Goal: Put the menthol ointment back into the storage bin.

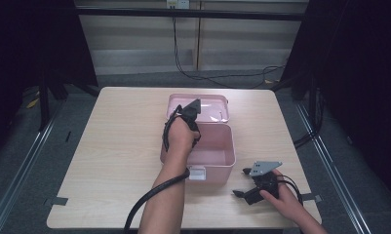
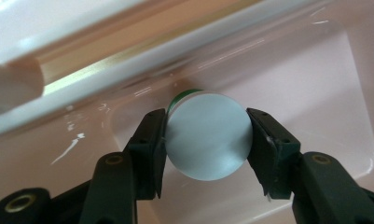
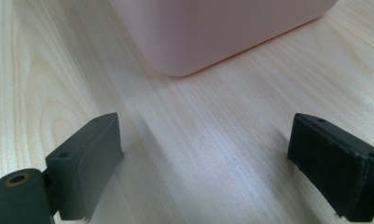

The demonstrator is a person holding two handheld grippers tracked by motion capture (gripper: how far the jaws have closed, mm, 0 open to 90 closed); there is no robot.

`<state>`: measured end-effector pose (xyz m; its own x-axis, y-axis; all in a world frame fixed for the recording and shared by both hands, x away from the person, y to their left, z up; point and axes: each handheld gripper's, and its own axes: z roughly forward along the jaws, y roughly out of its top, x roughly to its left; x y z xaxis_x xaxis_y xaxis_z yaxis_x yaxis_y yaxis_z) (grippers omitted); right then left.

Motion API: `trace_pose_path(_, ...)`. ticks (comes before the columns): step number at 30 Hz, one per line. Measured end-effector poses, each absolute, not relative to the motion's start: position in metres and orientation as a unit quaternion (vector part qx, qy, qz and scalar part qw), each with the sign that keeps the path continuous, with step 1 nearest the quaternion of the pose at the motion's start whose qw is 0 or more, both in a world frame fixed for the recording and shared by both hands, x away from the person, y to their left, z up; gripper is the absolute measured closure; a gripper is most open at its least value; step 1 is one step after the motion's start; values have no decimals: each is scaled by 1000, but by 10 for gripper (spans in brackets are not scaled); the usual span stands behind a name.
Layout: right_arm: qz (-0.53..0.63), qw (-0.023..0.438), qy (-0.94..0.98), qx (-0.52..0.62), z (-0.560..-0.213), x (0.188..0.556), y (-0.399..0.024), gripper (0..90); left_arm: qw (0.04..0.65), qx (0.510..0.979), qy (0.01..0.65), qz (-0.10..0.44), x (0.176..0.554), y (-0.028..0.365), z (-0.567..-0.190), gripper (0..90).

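While my left gripper hangs inside the pink box, its jaws are clamped on a small round can with a pale flat end and a green rim behind it. The pads press the can's curved sides, one on each side. In the high view the left gripper sits over the far left part of the box, near the open lid that leans back on the far side.

My right gripper rests on the table, near and to the right of the box, jaws spread wide with nothing between them. I also see it from above.

What could go wrong, as I judge it: the grip is on a round, smooth side, so the can may roll or slip out of the pads if I tilt my wrist. If I let go too high, it may drop, bounce on the box floor and tip over. The far wall and lid hinge are close, so a push forward could knock the can against them. My forearm crosses the near rim and could drag the light box, since my right gripper is not steadying it.

Count: one box, one lid, one can, two grippers, one table.
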<state>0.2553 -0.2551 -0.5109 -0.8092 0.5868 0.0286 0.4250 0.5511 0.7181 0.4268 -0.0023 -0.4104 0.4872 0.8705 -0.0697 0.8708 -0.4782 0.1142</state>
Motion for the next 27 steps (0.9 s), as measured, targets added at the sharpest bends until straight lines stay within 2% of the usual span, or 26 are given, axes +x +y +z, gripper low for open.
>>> trace_pose_path(27, 375, 108, 874, 289, -511, 255, -255, 93, 80, 863, 498, 13, 426, -2, -417, 497)
